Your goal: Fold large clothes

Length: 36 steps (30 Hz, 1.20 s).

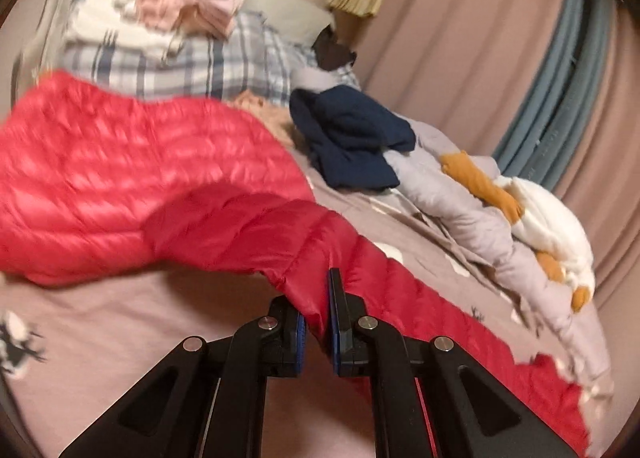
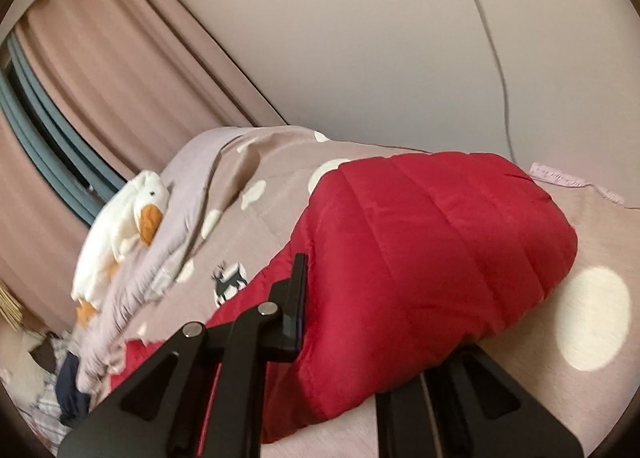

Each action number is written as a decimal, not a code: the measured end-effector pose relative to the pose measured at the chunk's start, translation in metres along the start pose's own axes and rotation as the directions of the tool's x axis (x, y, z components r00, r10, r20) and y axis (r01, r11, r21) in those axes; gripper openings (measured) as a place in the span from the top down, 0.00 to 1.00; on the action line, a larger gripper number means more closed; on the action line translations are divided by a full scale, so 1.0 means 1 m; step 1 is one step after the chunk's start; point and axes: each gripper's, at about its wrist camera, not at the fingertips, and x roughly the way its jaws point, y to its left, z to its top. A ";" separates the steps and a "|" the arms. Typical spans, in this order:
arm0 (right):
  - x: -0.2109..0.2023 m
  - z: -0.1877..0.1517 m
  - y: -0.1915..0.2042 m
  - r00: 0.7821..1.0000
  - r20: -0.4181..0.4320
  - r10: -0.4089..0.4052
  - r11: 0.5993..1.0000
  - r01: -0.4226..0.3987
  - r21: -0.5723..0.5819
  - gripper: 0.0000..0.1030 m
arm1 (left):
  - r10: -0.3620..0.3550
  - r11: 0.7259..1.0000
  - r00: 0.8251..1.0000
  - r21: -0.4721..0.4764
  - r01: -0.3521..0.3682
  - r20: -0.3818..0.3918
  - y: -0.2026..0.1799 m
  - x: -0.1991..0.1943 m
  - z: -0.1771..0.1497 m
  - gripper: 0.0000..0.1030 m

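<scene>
The left gripper [image 1: 318,322] pinches an edge of the red quilted jacket [image 1: 120,194], its blue pads tight on the fabric. The right gripper [image 2: 340,318] is clamped on another part, which drapes over its far finger. The jacket sags between them above the pinkish bedspread [image 1: 120,318], near a navy garment [image 1: 352,138] and a plush duck [image 2: 124,226]

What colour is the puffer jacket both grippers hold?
Red puffer jacket, quilted; clearest in the left wrist view.
</scene>
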 end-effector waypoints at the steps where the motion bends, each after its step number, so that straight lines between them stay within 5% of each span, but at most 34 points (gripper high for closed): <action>1: -0.001 -0.003 0.003 1.000 0.003 -0.007 1.000 0.007 -0.007 0.89 | 0.015 1.000 1.000 0.025 -0.015 0.017 -0.003 -0.007 0.000 0.92; 7: -0.037 -0.005 0.068 0.994 0.107 0.005 0.989 0.011 -0.149 0.89 | 0.027 0.988 0.996 0.152 -0.039 0.081 -0.033 -0.035 0.003 0.92; 11: -0.066 -0.023 0.161 0.987 0.088 0.133 0.936 -0.096 -0.338 0.89 | -0.028 0.987 0.995 0.161 0.013 0.094 -0.041 -0.061 0.010 0.92; 14: -0.085 -0.063 0.231 0.963 0.012 0.271 0.861 -0.237 -0.451 0.89 | -0.071 0.987 0.994 0.151 0.058 0.081 -0.045 -0.070 0.011 0.92; 18: -0.095 -0.144 0.302 0.925 -0.179 0.335 0.729 -0.374 -0.574 0.85 | -0.082 0.981 0.994 0.183 0.066 0.079 -0.051 -0.078 0.006 0.92; 20: -0.094 -0.190 0.321 0.899 -0.290 0.327 0.653 -0.437 -0.619 0.85 | -0.077 0.979 0.995 0.197 0.061 0.071 -0.052 -0.079 0.004 0.93; 23: -0.090 -0.248 0.328 0.892 -0.368 0.264 0.536 -0.453 -0.712 0.80 | -0.068 0.972 0.996 0.227 0.053 0.057 -0.055 -0.079 0.000 0.93; 26: -0.075 -0.280 0.324 0.870 -0.455 0.188 0.449 -0.488 -0.749 0.57 | -0.066 0.969 0.997 0.240 0.053 0.047 -0.055 -0.078 -0.002 0.92; 28: -0.073 -0.283 0.311 0.870 -0.464 0.169 0.442 -0.487 -0.753 0.39 | -0.062 0.969 0.997 0.242 0.050 0.041 -0.054 -0.077 -0.004 0.92; 33: -0.083 -0.257 0.294 0.886 -0.419 0.197 0.451 -0.462 -0.764 0.29 | -0.061 0.971 0.998 0.232 0.053 0.029 -0.057 -0.074 -0.007 0.92; 36: -0.078 -0.231 0.290 0.915 -0.355 0.192 0.510 -0.402 -0.761 0.26 | -0.067 0.972 0.997 0.227 0.057 0.036 -0.059 -0.075 -0.007 0.92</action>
